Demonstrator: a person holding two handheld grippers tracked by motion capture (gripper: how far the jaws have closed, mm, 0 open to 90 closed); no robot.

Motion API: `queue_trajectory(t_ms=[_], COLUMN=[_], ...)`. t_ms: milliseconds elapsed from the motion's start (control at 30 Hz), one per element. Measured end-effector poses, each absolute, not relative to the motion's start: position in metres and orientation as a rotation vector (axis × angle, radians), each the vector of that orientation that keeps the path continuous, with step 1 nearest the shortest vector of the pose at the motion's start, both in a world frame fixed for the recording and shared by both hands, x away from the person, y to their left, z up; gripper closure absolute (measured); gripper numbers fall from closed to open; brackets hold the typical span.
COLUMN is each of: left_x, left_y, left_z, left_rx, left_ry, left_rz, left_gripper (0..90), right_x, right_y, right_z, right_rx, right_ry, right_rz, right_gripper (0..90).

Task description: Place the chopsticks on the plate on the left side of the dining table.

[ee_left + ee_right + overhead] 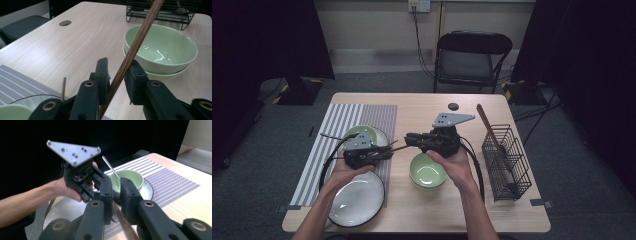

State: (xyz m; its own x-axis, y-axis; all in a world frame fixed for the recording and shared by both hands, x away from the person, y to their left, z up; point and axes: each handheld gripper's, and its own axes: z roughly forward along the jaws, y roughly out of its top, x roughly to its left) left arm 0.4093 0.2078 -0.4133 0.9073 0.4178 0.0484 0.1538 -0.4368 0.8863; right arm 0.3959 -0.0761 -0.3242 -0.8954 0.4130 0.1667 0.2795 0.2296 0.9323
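Over the table's middle, at 12 o'clock from the near green bowl (428, 171), the left gripper (388, 150) and right gripper (409, 138) both clench one wooden chopstick (136, 45), so I'd loosen one side slowly before pulling away.

Table (422, 107): light wood, round hole (453, 106) near back edge.
Mat (377, 116): stripy, on left side.
Plates: 2 on mat.
Green bowl (428, 171): mid-front.
Wire basket (507, 162): right side.
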Motion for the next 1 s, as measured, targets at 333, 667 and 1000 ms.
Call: queue_trajectory(t_ms=[333,667,1000], left_x=[0.405,0.407,0.405], left_y=[0.200,0.205,0.211], left_z=[-0.411,-0.406,-0.395], left_rx=[2.000,1.899,1.813], left_ry=[0.347,0.376,0.418], left_rz=[0.197,0.096,0.073], left_gripper=[82.6,84.4,84.3], right_x=[0.409,0.420,0.421], right_y=[-0.071,-0.073,-0.052], right_z=[-0.311,-0.310,-0.331], right_rx=[0.669,0.749,0.723], right_ry=[2.271,2.250,2.300], right_rz=[1.828,1.831,1.859], right_gripper=[56.5,42.2,27.4])
